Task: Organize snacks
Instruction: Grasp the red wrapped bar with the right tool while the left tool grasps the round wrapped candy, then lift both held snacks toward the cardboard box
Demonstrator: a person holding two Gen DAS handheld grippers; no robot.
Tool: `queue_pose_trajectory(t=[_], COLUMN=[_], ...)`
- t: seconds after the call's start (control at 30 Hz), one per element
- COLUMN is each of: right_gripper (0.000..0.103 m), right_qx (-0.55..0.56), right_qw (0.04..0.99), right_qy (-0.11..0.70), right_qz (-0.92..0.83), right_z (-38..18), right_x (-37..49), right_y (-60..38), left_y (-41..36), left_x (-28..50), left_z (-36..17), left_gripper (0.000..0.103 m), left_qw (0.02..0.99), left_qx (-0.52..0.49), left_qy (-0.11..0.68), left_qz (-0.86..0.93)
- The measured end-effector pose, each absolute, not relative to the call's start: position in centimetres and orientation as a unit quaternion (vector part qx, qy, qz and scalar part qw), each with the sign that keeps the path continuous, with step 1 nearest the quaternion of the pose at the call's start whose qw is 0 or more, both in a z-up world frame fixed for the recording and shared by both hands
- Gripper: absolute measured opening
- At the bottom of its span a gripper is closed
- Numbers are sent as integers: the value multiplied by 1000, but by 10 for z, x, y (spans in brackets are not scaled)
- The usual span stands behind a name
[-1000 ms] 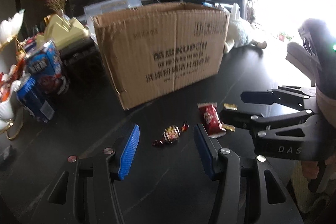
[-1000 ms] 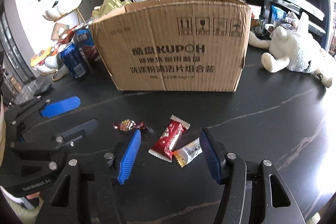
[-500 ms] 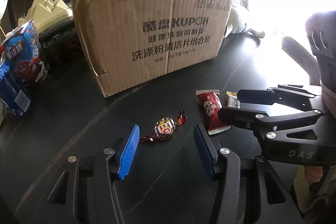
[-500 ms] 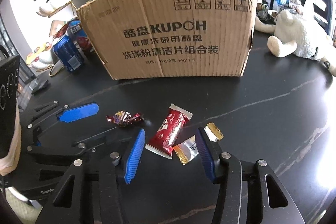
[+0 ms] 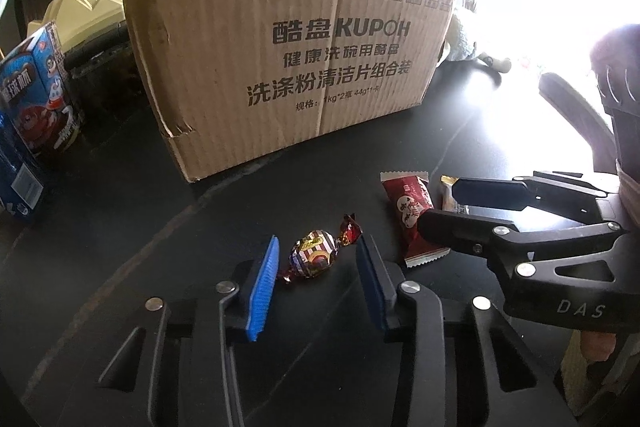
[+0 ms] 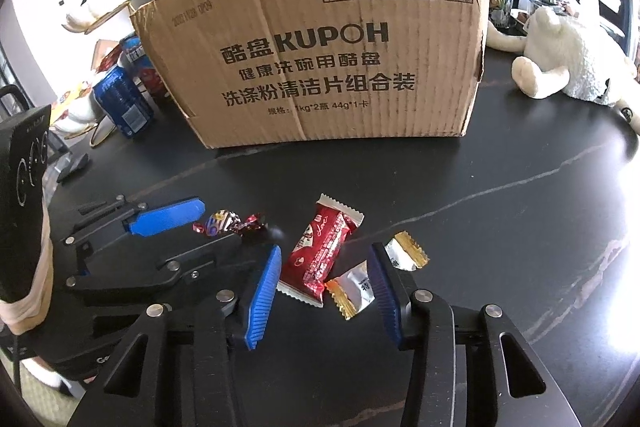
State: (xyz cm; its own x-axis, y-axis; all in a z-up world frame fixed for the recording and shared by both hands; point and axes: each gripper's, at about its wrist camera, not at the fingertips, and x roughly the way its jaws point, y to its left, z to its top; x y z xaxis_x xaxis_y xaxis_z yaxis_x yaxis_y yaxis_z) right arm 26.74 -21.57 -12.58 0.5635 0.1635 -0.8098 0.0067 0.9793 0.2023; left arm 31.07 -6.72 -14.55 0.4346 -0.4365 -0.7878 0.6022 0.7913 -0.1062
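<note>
A black table with pale veins is seen in both wrist views, with a brown cardboard box printed with dark lettering standing upright at its far side.

The left gripper is lowered over a round twist-wrapped candy, which lies on the table between the 2 blue pads. The jaws have just been closing, yet a narrow gap is still seen on each side of the candy's round body, so the pads are not pressed on it; only the twisted ends of the wrapper reach toward them.

The right gripper is set over 2 more snacks lying just in front of the box. A red snack packet lies between its pads, close to the left pad, and a silver-and-gold packet lies beside it, partly hidden behind the right pad. These jaws have also just been closing, with both packets between them; whether the right pad touches the silver packet cannot be told, and the red one is not seen to be pressed.

To the left of the box, blue snack boxes are stood upright. A white plush toy lies on the table to the right.
</note>
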Motion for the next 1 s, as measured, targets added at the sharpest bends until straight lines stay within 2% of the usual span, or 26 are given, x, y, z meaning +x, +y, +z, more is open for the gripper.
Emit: queue_pose_trajectory(t=[0.13, 0.27, 0.6, 1.0], right_gripper=[44, 41, 25, 23], right_qx=[91, 88, 74, 90], right_qw=[878, 878, 880, 886], right_qy=[468, 468, 467, 452], right_qz=[46, 45, 51, 53], right_z=[-129, -131, -132, -120], right_x=[271, 274, 278, 271], right_y=[-214, -212, -204, -209], left_y=[-65, -59, -53, -51], left_x=[311, 311, 306, 295], left_z=[-149, -148, -138, -122], left_gripper=[25, 25, 25, 25], left_qw=[840, 843, 851, 861], left_qx=[91, 86, 60, 43], left_qy=[438, 437, 439, 436], left_qz=[-307, -302, -282, -260])
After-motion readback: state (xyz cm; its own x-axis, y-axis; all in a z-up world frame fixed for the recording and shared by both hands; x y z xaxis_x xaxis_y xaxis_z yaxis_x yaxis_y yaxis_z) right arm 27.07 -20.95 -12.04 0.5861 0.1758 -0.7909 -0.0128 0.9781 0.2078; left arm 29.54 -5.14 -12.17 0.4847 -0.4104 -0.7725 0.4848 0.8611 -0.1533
